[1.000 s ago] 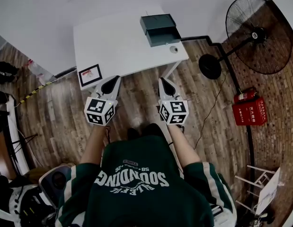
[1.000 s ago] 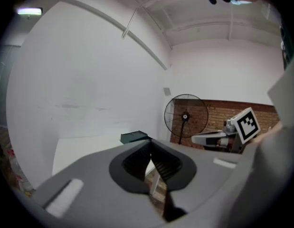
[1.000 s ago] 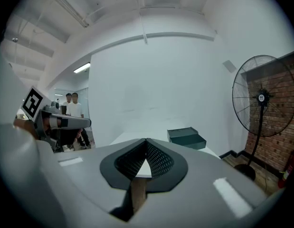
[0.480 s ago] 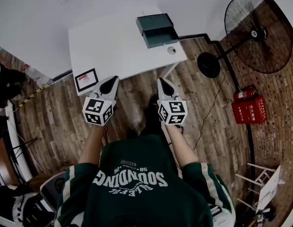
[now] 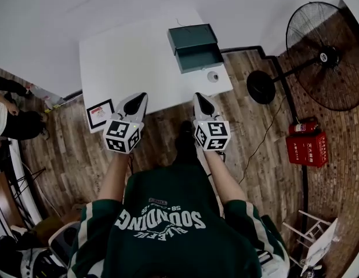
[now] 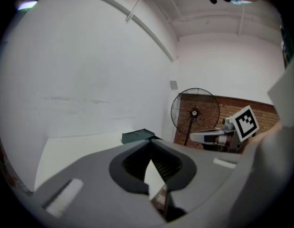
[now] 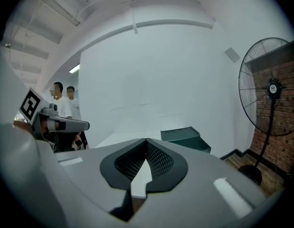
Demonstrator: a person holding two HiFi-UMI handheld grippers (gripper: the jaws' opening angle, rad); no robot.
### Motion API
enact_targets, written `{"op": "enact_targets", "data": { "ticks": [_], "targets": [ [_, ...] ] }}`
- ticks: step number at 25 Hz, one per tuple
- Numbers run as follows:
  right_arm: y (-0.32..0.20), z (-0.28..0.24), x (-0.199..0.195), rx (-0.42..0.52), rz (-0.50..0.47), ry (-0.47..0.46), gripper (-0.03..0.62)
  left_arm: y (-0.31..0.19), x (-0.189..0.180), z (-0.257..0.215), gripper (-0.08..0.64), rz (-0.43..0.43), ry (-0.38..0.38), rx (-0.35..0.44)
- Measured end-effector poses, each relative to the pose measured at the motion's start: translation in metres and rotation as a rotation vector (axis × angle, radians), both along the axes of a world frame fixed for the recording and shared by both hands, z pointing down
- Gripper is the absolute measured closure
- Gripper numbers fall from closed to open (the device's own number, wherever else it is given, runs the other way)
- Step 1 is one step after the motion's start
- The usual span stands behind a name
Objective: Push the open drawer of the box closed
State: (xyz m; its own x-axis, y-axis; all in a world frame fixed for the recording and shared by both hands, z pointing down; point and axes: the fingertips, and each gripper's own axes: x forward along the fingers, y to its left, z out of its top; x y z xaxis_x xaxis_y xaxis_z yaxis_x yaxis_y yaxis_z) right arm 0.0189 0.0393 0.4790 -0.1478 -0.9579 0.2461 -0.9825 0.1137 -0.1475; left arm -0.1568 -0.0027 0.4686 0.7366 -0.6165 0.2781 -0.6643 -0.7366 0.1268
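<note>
The left gripper (image 5: 137, 101) and the right gripper (image 5: 200, 102) both have their jaws pressed together with nothing between them. They are held out level in front of the person, over the near edge of the white counter (image 5: 133, 57).

The dark green box (image 5: 192, 37) sits at the far right of the counter, close to the wall and well apart from both grippers. Its drawer (image 5: 200, 58) sticks out toward the person and looks empty from above.

I'd guess the box is thin sheet metal or plastic: stiff, fairly light, and sitting on a smooth top. A hard shove could slide the whole box back rather than run the drawer in. There is nothing to grab here. The place to press is the middle of the drawer's flat front, using closed tips, so it goes in straight and doesn't jam. The other gripper could steady the box if it creeps.

A small round thing (image 5: 213, 77) lies on the counter just in front of the drawer, slightly to the right, near the reach path. A framed card (image 5: 100, 113) sits at the near left corner, out of the way. A standing fan (image 5: 328, 57) and a red case (image 5: 307, 147) stand on the floor to the right, clear of the job.
</note>
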Motion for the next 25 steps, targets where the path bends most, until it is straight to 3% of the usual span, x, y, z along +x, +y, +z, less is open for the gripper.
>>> {"op": "enact_targets", "data": {
  "ticks": [12,18,25],
  "targets": [
    [-0.143,0.007,0.068,-0.044,-0.157,-0.005,0.591,-0.119,0.070,0.004,0.508,-0.153,-0.002,-0.033],
    [-0.202,0.004,0.087,-0.035,-0.250,0.005,0.592,-0.162,0.087,0.005,0.508,-0.241,-0.002,-0.036],
    [-0.240,0.012,0.090,-0.044,-0.282,-0.009,0.592,-0.191,0.095,0.010,0.508,-0.259,-0.013,-0.049]
  ]
}}
